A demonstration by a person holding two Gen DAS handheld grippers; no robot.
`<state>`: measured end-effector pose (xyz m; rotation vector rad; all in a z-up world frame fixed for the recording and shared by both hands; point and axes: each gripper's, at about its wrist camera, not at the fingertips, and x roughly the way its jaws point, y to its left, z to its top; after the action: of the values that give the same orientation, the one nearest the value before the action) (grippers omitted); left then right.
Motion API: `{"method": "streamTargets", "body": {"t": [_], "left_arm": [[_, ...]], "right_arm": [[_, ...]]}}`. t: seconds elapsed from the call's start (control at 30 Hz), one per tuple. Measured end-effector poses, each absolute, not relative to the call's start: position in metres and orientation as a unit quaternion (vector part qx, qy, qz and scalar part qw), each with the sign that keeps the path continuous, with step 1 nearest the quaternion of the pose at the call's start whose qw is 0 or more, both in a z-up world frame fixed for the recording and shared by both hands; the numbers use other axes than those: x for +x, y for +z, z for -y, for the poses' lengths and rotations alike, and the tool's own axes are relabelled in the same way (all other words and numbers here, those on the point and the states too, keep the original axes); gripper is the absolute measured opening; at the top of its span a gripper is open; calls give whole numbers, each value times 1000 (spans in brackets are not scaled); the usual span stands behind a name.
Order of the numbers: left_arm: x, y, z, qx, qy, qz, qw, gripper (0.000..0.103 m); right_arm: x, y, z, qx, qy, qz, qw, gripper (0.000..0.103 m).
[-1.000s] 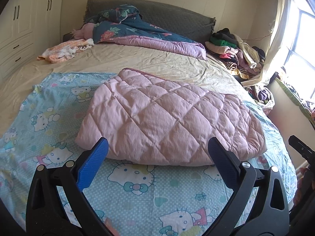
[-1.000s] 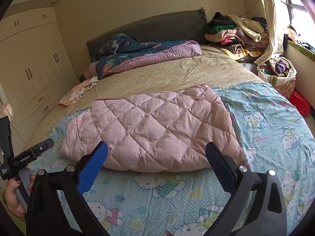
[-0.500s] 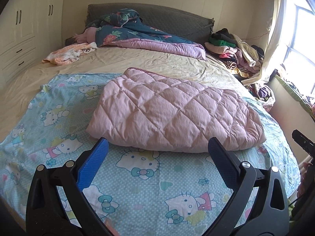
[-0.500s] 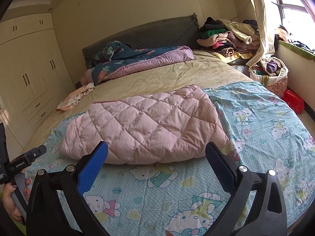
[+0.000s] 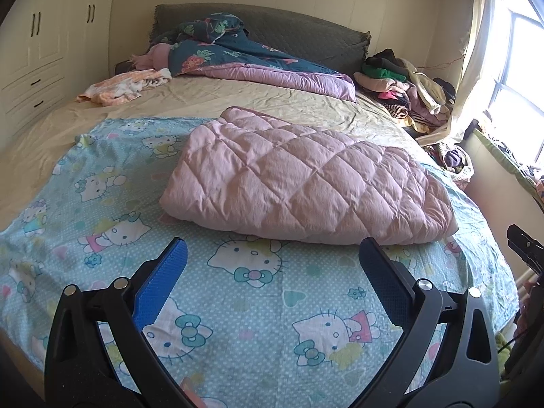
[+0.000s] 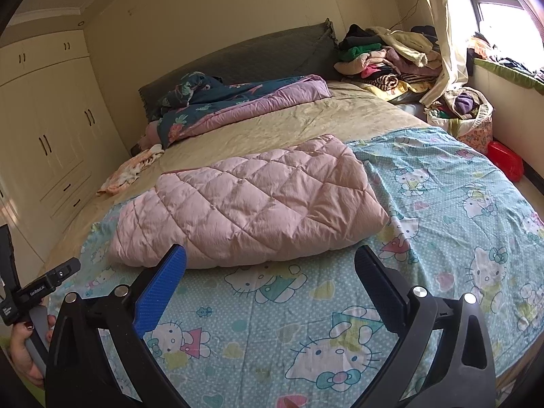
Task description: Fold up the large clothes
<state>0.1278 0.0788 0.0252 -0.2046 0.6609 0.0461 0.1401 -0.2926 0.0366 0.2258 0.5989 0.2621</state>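
Note:
A pink quilted garment [image 5: 306, 183] [image 6: 248, 204] lies folded into a thick rectangle on a light blue cartoon-cat sheet [image 5: 258, 309] [image 6: 459, 210] spread over the bed. My left gripper [image 5: 272, 255] hovers open above the sheet, a short way in front of the garment's near edge, holding nothing. My right gripper [image 6: 272, 265] is also open and empty, its left blue pad [image 6: 159, 292] close to the garment's near edge. A hand [image 6: 23, 350] holding the other gripper's handle shows at the lower left of the right wrist view.
A dark floral and purple duvet [image 5: 244, 57] lies bunched by the grey headboard [image 5: 306, 30]. A pile of clothes [image 6: 384, 57] sits at the far right corner, a small peach cloth [image 5: 122, 85] at the far left. Wardrobes [image 6: 40, 129] line the left wall; a red box [image 6: 505, 159] sits on the floor.
Both grippers have pulled back from the folded garment, which now sits farther from the fingers with more sheet showing in front. The garment itself has not moved.

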Motion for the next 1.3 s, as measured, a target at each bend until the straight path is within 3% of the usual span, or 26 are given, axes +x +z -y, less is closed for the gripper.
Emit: {"method": "streamTargets", "body": {"t": [0.9, 1.3], "left_arm": [[150, -42, -101, -126, 55, -389, 911, 95], [196, -68, -128, -218, 53, -422, 878, 95]], "right_arm": [[170, -27, 299, 147, 93, -365, 915, 99], [233, -60, 303, 238, 62, -397, 884, 99]]}}
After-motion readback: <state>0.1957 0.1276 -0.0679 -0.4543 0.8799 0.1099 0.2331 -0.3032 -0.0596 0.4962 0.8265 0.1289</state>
